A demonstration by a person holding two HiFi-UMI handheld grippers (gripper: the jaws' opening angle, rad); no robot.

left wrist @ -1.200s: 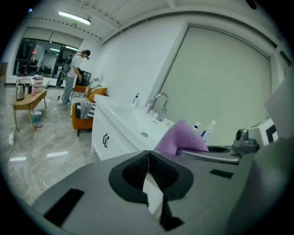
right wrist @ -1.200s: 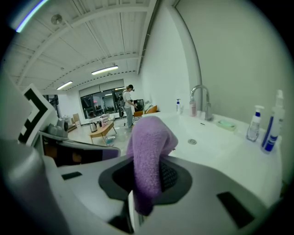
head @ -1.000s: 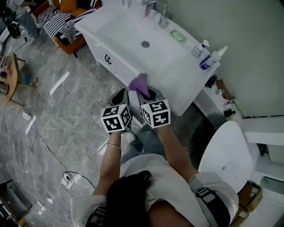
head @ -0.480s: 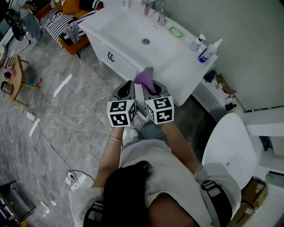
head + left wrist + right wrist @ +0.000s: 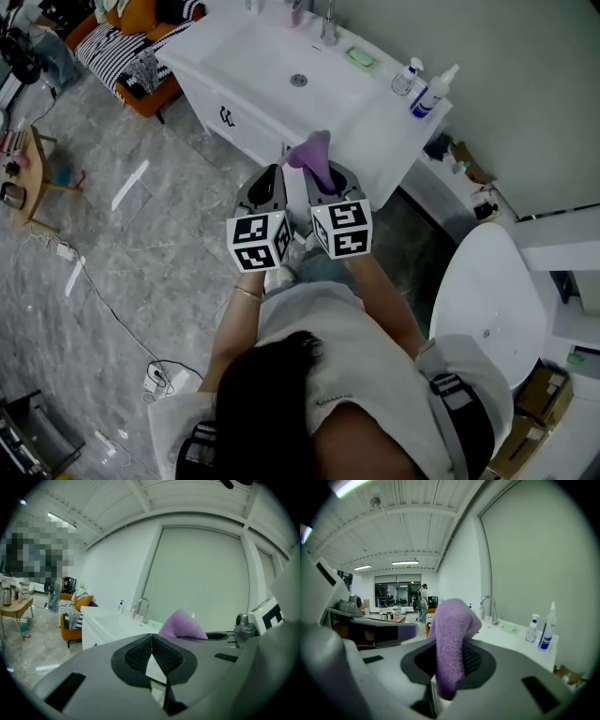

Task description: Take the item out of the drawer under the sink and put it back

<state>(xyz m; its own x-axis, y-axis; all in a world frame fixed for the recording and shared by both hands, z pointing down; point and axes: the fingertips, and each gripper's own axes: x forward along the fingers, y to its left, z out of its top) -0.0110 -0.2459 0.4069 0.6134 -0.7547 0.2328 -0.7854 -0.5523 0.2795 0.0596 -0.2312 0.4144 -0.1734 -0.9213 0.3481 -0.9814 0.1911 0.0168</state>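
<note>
- Pinching a purple cloth [image 5: 451, 634] between the jaws of the right gripper [image 5: 449, 665], squeezing it from both sides.
- Pressing the jaws of the left gripper [image 5: 152, 654] tight together, pads touching, with nothing in between.
- Holding the two grippers just beside each other in front of the person [image 5: 328, 394], with the left one at 9 o'clock of the right one.
- Lifting the cloth up in the air, with its fluffy end sticking out at 12 o'clock of the right gripper and flopping over a little.
- Pointing both grippers toward the white sink [image 5: 258, 52], at 12 o'clock in the head view.
- Hanging the cloth near the front edge of the sink top, above the white cabinet [image 5: 234, 127] under it; not showing clearly if a drawer is open.
- Showing a tap [image 5: 328, 19] at the back of the sink, at 12 o'clock of the bowl.
- Showing a green soap [image 5: 359, 57] at 2 o'clock of the bowl, and bottles [image 5: 433, 91] well apart from it at 3 o'clock.
- Showing a white toilet [image 5: 487, 300] at 4 o'clock of the grippers.
- Showing an orange chair [image 5: 141, 94] at 10 o'clock, on the grey shiny floor [image 5: 141, 244].
</note>
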